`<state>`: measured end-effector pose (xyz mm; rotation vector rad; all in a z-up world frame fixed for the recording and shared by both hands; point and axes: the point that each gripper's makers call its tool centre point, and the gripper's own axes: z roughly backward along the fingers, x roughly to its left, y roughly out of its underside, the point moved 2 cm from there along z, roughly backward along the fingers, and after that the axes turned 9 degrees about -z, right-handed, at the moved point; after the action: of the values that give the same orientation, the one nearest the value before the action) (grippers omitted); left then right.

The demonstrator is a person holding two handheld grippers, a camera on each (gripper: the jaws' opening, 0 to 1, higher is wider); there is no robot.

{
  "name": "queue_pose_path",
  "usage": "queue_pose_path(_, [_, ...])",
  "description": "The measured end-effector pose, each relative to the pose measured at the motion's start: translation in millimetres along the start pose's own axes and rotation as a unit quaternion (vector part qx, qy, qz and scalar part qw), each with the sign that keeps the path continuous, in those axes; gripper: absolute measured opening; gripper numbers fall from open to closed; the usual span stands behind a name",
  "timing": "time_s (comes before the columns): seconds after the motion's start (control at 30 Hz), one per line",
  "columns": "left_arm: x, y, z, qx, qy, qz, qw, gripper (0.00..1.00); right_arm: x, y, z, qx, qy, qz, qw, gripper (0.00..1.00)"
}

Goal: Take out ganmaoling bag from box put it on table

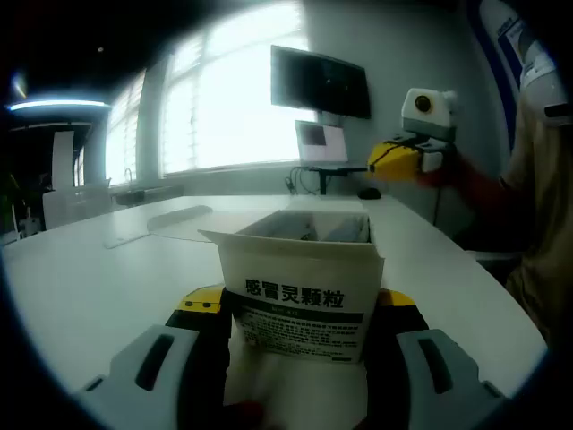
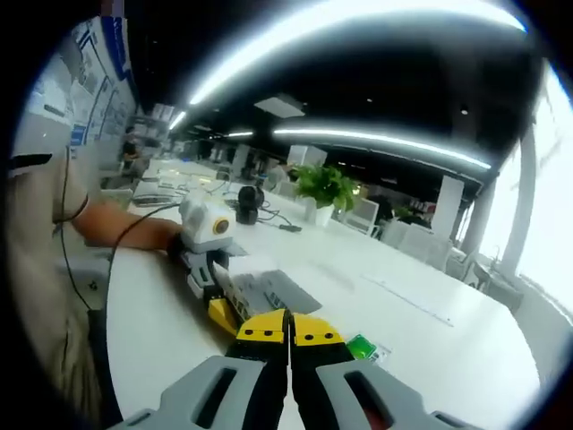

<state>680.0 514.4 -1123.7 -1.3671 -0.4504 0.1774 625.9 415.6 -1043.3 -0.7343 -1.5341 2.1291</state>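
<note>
White cardboard, printed with dark Chinese characters, sits clamped between your left gripper's [image 1: 295,358] grey and yellow-tipped jaws: that is the open-topped white medicine box [image 1: 300,291], standing upright on the pale white table [image 1: 98,287] with its front flap folded toward you. Inside its open top you can make out the grey upper edges of the sachets [image 1: 327,231], though not how many. Beyond the box and up to its right, your right gripper [image 1: 394,161] hangs above the table, yellow tips pointing toward the box.

From your right gripper view, your right gripper's [image 2: 288,336] jaws are pressed together with nothing between them. Just past their yellow tips, slightly right, a small green and white sachet [image 2: 363,348] lies flat on the table [image 2: 430,358]. Ahead and to the left, your left gripper [image 2: 210,269] grips the box [image 2: 260,288].
</note>
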Motion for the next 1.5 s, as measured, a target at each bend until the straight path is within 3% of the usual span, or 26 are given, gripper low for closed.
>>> queue_pose_path(0.13, [0.5,0.5,0.3,0.000,0.000,0.000,1.0000,0.51,2.5,-5.2,-12.0,0.028,-0.008,0.031,0.9991,0.00])
queue_pose_path(0.47, [0.6,1.0,0.8,0.001,0.000,0.000,1.0000,0.51,4.5,-20.3,-37.5,0.053,-0.035,0.081,0.9947,0.00])
queue_pose_path(0.9, [0.2,1.9,0.9,0.002,0.002,0.003,1.0000,0.51,5.6,-9.2,-64.3,0.132,-0.072,0.131,0.9800,0.00])
queue_pose_path(1.2, [-0.9,1.4,1.3,0.003,0.002,0.003,1.0000,0.51,10.0,1.2,-85.4,0.160,-0.087,0.165,0.9694,0.01])
queue_pose_path(1.5, [-2.5,0.5,1.4,0.002,0.003,0.003,1.0000,0.51,9.7,5.5,-89.5,0.171,-0.093,0.173,0.9656,0.01])
